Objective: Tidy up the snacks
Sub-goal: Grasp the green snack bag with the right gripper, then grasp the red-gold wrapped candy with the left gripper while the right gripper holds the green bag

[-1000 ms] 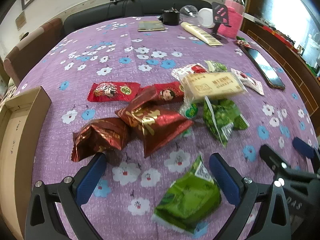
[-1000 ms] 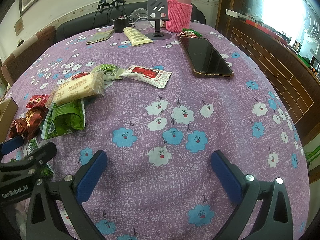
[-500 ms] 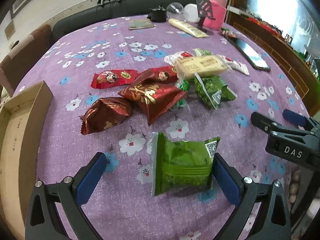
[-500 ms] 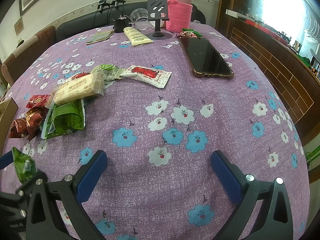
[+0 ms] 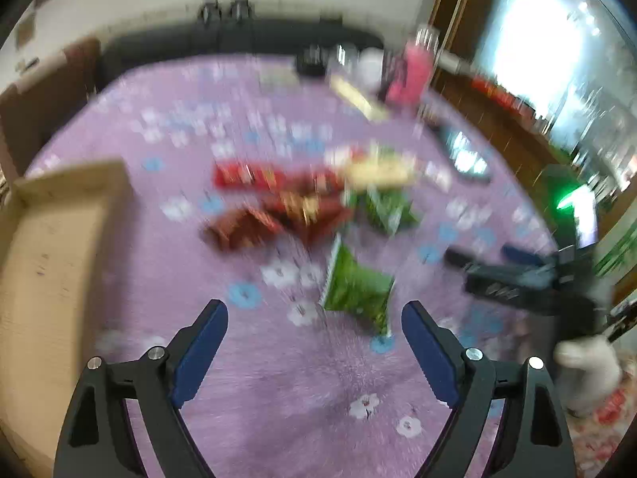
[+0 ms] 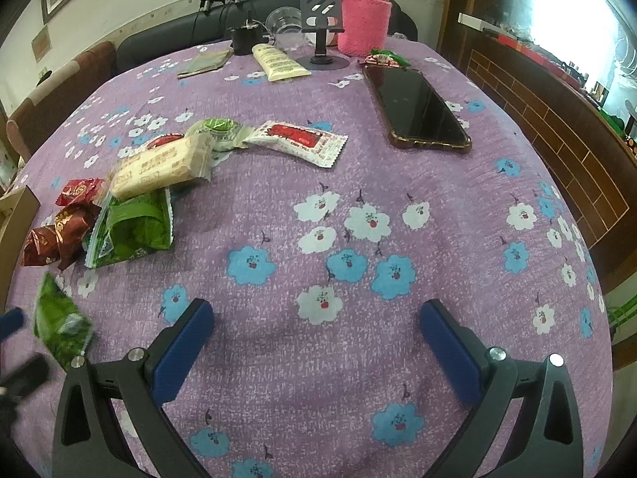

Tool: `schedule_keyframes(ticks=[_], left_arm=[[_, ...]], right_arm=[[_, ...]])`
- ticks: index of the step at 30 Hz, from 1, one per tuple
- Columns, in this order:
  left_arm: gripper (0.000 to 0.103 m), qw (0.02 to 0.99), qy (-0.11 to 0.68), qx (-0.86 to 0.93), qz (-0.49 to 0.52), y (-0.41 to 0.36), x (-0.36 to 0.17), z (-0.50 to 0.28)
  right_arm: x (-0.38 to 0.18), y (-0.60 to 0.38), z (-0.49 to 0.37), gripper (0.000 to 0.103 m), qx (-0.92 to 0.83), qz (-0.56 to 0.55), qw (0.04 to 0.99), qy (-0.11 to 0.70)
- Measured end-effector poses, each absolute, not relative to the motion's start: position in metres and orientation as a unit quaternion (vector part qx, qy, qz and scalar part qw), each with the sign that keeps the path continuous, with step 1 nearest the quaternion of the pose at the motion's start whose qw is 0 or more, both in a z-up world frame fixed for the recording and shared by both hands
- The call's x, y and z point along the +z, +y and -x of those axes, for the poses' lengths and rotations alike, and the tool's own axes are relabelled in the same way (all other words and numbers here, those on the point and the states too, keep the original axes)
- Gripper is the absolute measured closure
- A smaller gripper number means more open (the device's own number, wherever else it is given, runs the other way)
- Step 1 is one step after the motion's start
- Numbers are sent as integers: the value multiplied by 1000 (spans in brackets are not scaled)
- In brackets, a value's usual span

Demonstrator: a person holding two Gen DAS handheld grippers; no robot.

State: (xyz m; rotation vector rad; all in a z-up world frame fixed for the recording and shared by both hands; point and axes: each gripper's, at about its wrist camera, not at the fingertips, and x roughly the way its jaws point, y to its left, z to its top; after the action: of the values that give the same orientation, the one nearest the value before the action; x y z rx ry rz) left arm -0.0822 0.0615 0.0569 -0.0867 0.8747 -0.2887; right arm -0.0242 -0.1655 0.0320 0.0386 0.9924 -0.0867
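Observation:
The left wrist view is blurred by motion. A green snack packet (image 5: 358, 286) sits on the purple flowered tablecloth (image 5: 278, 378), just beyond my left gripper (image 5: 314, 314). Its jaws are closing and the pads do not press on the packet. The right wrist view shows the same green packet (image 6: 59, 322) at the far left, beside the left gripper's fingers (image 6: 16, 342). More snacks lie in a pile: a cream packet (image 6: 159, 167), a green packet (image 6: 131, 227), red packets (image 6: 59, 235) and a white-and-red packet (image 6: 298, 139). My right gripper (image 6: 316, 314) is open over bare cloth.
An open cardboard box (image 5: 51, 263) stands at the table's left edge. A phone (image 6: 418, 107), a pink-sleeved bottle (image 6: 366, 20), a phone stand (image 6: 322, 20), a cream tube (image 6: 278, 61) and a plastic cup (image 6: 284, 24) occupy the far side. A dark sofa runs behind the table.
The left gripper has pulled back and risen away from the snack pile, and its jaws have narrowed. The green packet, between the pads half a second ago, now sits ahead of the fingertips. The right gripper stayed still.

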Motion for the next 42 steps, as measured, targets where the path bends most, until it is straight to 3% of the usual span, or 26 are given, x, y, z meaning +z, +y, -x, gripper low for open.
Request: schedule_keyframes(ticks=[4,10,11,19,23,24,25,31,33,42], left_arm=[[12,926,356,-114,50,99,91,110],[12,938,329,-67,82,151,104,128],[12,940,325,-60,86,156,105,131],[13,930,342,-49,122,176,86,124],[30,923,356,-76,125,171,86,119],[31,921,359,-81,124,169,87,117],[31,920,363,-83,121,167,88,114],[31,908,398,-113,69,137,86,80],[31,902,415,-119,22,117,78,62],[31,873,457,-140,-94,74,46,5]], right_arm=[[31,-165,25,0,-40,-17,878,477],[36,-162,27,2,-37,2,875,483],[42,-161,30,6,-44,9,880,473],[87,-103,67,9,120,5,908,402],[76,-60,60,33,181,34,892,412],[71,-53,58,41,192,31,887,418],[68,-48,55,44,200,29,883,423],[49,-31,49,47,224,27,873,433],[44,-30,49,62,230,24,868,440],[46,-45,49,63,229,-12,874,429]])
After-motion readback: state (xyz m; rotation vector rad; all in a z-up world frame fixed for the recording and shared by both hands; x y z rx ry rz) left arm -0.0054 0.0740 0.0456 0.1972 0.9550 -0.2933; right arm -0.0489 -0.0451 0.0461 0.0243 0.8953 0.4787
